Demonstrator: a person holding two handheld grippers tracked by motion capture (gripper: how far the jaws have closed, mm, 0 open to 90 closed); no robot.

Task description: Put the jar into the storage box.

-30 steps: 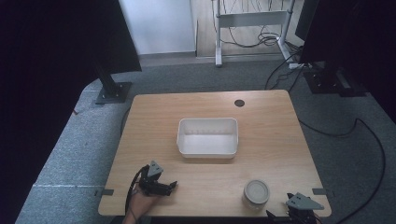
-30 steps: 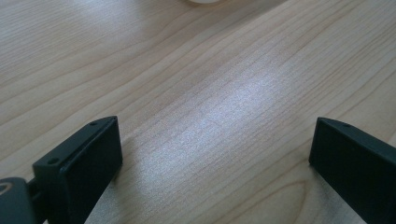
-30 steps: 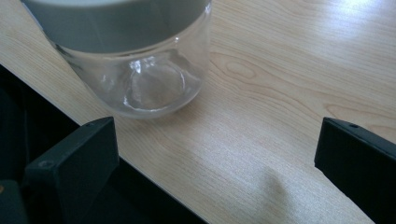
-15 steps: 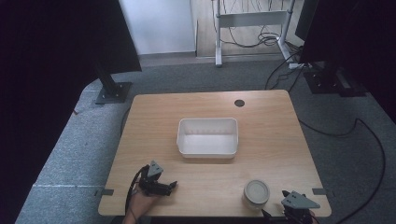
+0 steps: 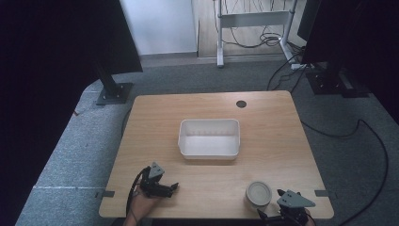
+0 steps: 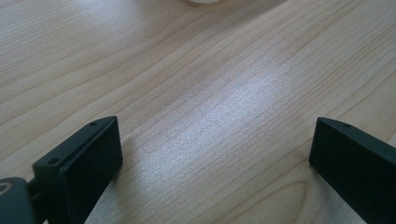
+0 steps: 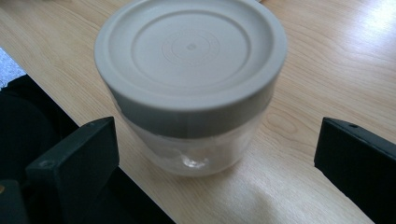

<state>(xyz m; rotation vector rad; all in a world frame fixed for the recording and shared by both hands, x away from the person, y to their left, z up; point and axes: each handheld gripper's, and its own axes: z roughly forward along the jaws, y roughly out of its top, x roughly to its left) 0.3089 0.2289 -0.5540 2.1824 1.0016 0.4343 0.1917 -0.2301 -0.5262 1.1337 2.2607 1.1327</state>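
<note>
The step in hand is judged to be the grasp of the jar (image 7: 189, 88), a clear container with a pale grey screw lid (image 7: 191, 51) that stands upright near the front edge of the table (image 5: 282, 141), toward the person's right. The right gripper (image 7: 210, 172) is held just short of it, its jaws spread wide with nothing between them, and the jar is seen centred between the two in the right gripper view. A good grasp would be made on the clear body below the lid (the lid's rim overhangs the wall slightly, so a grip there could slip), with the jaws brought level on both sides before they are closed. Care is called for because the jar sits close to the table's edge and could be nudged off by a one-sided touch. The left gripper (image 5: 157, 186) is rested at the front left of the table, well apart from the jar, its jaws likewise spread over bare wood. A white rectangular bin (image 5: 209, 137) stands empty at the middle of the table, well beyond the jar, and nothing is found lying between the two.
</note>
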